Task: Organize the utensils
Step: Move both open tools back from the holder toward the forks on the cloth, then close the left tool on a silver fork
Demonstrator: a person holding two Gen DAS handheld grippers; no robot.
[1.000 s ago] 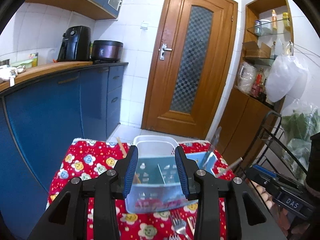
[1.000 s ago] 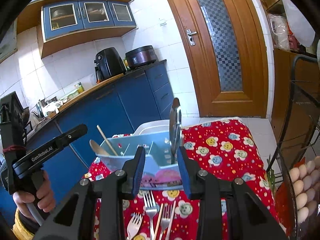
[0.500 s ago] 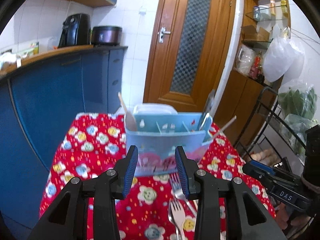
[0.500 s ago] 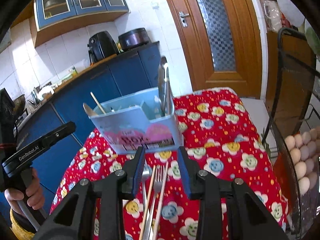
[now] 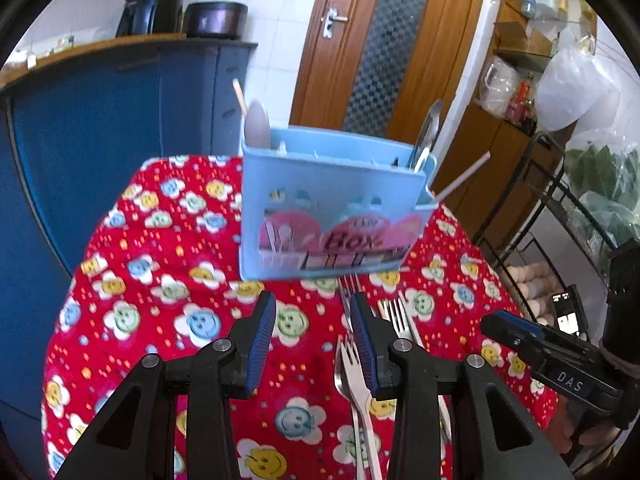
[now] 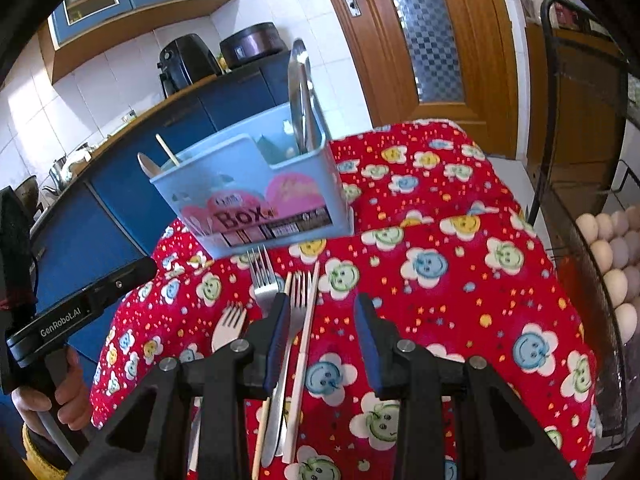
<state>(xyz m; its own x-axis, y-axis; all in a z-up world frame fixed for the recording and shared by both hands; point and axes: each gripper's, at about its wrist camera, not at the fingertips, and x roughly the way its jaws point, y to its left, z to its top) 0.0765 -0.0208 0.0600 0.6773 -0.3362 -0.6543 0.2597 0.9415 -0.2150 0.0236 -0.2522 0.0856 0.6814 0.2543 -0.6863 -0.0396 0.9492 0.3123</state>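
A light blue utensil box (image 5: 332, 208) (image 6: 256, 192) stands on the red flowered tablecloth (image 5: 168, 280). It holds a wooden spoon (image 5: 256, 124) and chopstick at its left, and metal spoons (image 6: 302, 92) at its right. Several forks (image 6: 262, 280) and chopsticks (image 6: 308, 320) lie on the cloth in front of the box. My left gripper (image 5: 314, 336) is open and empty above the cloth, short of the box, a fork (image 5: 352, 376) beside its right finger. My right gripper (image 6: 322, 340) is open and empty over the loose forks and chopsticks.
Blue cabinets (image 5: 100, 120) with a wooden counter run along the left. A wooden door (image 5: 384, 40) is behind the table. A black wire rack with eggs (image 6: 608, 248) stands at the right table edge. The other handheld gripper shows in each view (image 5: 560, 360) (image 6: 60, 320).
Both grippers have drawn back from the box and tilted down towards the table. The box now looks farther away and the loose forks and chopsticks show fully. Both stay open.
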